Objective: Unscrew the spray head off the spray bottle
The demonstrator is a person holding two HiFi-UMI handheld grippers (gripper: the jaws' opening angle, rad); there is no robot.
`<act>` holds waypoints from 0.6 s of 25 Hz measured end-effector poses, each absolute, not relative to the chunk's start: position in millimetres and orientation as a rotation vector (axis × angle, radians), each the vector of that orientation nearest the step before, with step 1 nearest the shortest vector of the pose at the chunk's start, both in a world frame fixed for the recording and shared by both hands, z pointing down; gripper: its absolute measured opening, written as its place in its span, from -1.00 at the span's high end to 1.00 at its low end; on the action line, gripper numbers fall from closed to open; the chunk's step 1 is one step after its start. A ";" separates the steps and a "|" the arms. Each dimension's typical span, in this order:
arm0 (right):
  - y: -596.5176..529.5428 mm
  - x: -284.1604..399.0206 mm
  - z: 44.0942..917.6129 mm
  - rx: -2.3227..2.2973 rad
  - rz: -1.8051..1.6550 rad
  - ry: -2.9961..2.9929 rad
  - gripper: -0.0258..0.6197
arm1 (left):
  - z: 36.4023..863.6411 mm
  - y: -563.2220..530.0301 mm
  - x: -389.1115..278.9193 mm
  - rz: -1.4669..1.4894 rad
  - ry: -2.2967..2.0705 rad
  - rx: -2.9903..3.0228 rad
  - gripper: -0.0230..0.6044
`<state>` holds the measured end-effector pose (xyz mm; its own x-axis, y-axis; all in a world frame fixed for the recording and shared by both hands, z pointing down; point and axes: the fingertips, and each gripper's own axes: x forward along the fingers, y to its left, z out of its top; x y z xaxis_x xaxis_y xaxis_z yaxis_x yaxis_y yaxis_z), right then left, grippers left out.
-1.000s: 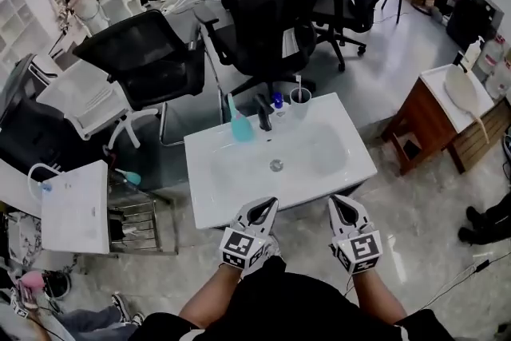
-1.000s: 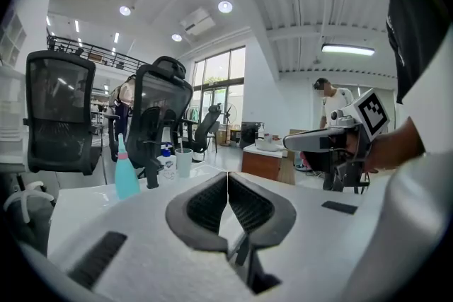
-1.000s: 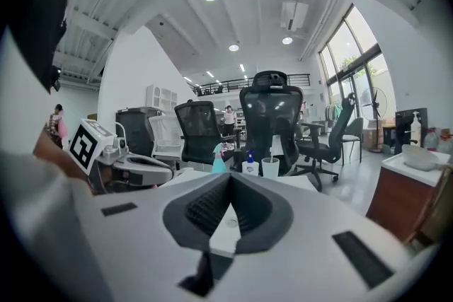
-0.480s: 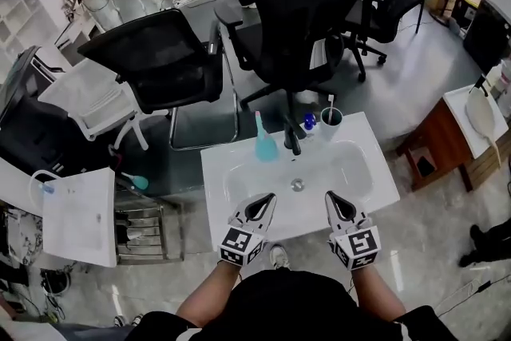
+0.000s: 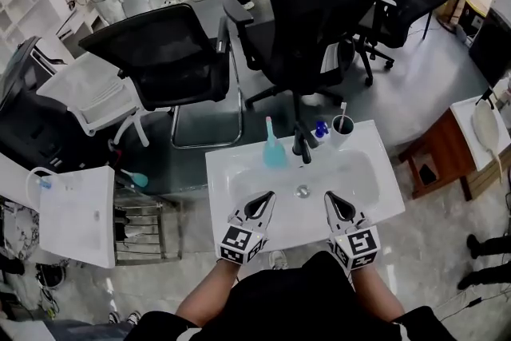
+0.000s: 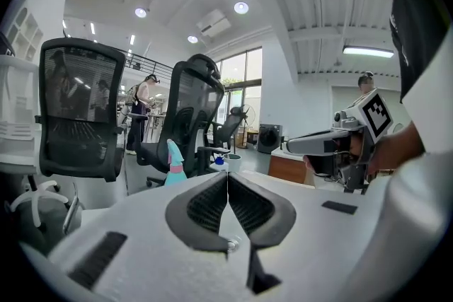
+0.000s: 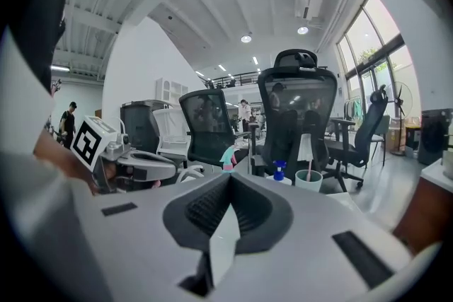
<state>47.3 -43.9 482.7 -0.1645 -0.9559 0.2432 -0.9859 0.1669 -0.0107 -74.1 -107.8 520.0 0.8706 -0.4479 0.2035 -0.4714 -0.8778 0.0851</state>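
Observation:
The teal spray bottle [image 5: 274, 148] with a pale pink spray head stands upright on the back rim of the white sink [image 5: 239, 220], left of the black faucet [image 5: 302, 141]. My left gripper [image 5: 267, 196] and right gripper [image 5: 329, 196] hover side by side over the sink's front part, both shut and empty, well short of the bottle. In the left gripper view the spray bottle [image 6: 173, 165] shows beyond the left gripper [image 6: 227, 175], left of its tips. In the right gripper view the spray bottle [image 7: 228, 156] peeks just above the tips of the right gripper [image 7: 230, 177].
A blue pump bottle [image 5: 321, 129] and a cup [image 5: 343, 124] holding a toothbrush stand right of the faucet. Black office chairs [image 5: 172, 64] crowd the floor behind the sink. A second white basin [image 5: 76, 216] sits at left, a wooden cabinet [image 5: 447, 148] at right.
The sink has come closer and now lies under both grippers, which were short of its front edge a second ago. Both grippers stay shut and side by side.

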 end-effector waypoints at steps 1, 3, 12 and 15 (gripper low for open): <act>-45.8 47.4 484.3 1.898 0.251 -2.257 0.91 | 521.0 -109.3 -74.3 0.267 -0.725 2.905 0.88; -51.2 49.2 487.4 1.888 0.260 -2.264 0.91 | 523.8 -112.5 -73.8 0.272 -0.739 2.898 0.88; -79.2 69.6 494.9 1.758 0.289 -2.354 0.91 | 524.8 -129.7 -56.7 0.300 -0.874 2.849 0.88; -91.2 79.1 498.7 1.688 0.290 -2.391 0.91 | 523.5 -138.3 -45.3 0.314 -0.944 2.822 0.88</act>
